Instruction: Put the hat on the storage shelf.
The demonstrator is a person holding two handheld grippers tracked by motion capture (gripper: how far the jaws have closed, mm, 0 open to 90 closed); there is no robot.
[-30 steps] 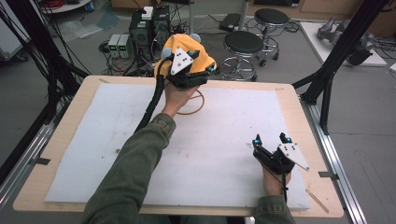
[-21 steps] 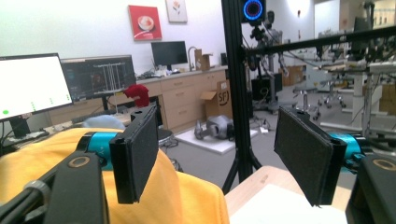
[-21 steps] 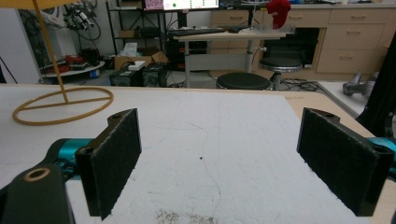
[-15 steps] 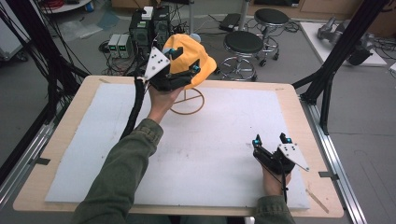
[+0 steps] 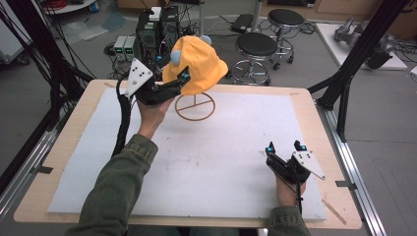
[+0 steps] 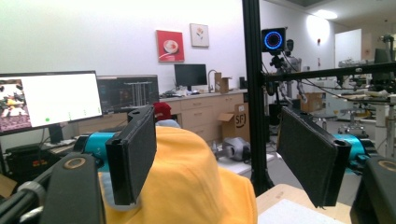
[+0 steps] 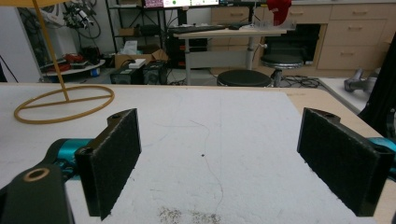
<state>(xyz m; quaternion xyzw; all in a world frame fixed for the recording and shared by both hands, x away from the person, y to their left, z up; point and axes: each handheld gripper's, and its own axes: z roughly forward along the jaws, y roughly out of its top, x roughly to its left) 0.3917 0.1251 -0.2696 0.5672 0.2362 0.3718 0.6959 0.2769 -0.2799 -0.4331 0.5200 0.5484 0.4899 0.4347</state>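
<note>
Landmark: the ring-base stand (image 5: 195,106) at the far middle of the white mat (image 5: 206,152).

Left of the stand, high view: left gripper (image 5: 173,81) raised above the table, its tips at the near-left brim of the orange hat (image 5: 196,64). The hat sits over the top of the stand, with pale blue bumps on its crown. Left hand (image 5: 152,110) and a green sleeve (image 5: 115,196) below the gripper.

Left gripper view adds the jaw state: jaws spread wide, hat (image 6: 187,182) bulging up between them, its fabric against the inner face of the left-hand pad (image 6: 133,158); the other pad stands clear of it. Beyond: monitors (image 6: 49,100), a black post (image 6: 252,93).

Right of the stand and well toward the near edge, high view: right gripper (image 5: 286,147) low over the mat, jaws apart, nothing between them.

Right gripper view confirms the open jaws over bare mat (image 7: 215,135), and shows the stand's thin upright and ring (image 7: 63,102) far off at upper left, with stools (image 7: 244,77) behind the table.
</note>
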